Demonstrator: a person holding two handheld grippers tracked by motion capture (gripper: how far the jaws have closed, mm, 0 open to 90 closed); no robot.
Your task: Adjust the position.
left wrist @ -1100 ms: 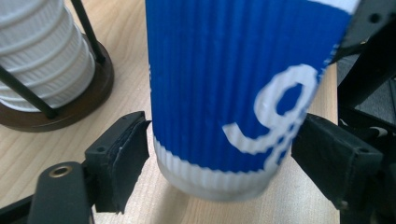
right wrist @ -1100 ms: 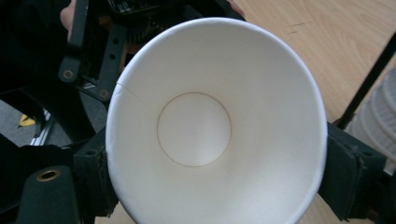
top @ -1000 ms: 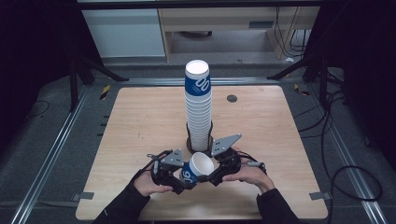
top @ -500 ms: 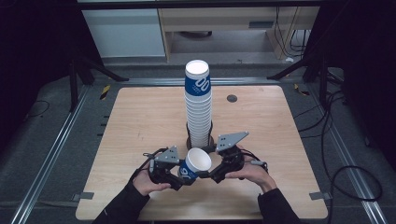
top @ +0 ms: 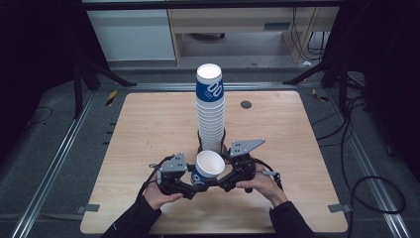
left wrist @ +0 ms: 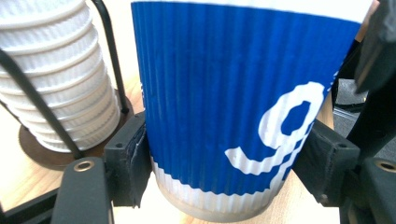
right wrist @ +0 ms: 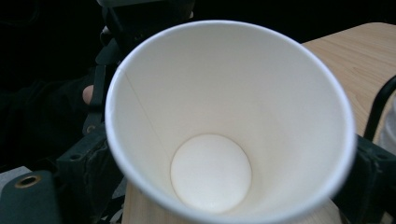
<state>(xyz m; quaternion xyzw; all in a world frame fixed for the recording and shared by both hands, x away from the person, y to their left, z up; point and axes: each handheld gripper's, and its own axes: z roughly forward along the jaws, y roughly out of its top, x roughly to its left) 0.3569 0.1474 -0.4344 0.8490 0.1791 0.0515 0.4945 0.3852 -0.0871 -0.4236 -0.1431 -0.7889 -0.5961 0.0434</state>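
A: On the left, the left claw (top: 194,179) is seen low over the near edge of the worktop (top: 148,124), gripped by the person's left hand (top: 157,194). In the left gripper view its two black jaws are pressed against the ribbed blue wall of the paper cup (left wrist: 233,107), one on each side, so the cup is held there.

B: And the cup itself (top: 207,168) is found at the middle, between the two claws, tilted with its white mouth turned up and toward the right claw. Just behind it, the tall stack of cups (top: 210,111) is seen standing upright in a black wire holder (top: 200,144).

A: Over to the right, the right claw (top: 224,179) is met, held in the right hand (top: 257,186). In the right gripper view the open white inside of the cup (right wrist: 219,140) is looked straight into, with a black jaw at either side of the rim.

B: The jaws there have just been closing around the cup, yet whether the pads are pressed on it cannot be told. A small dark disc (top: 246,104) is noted far back on the worktop.
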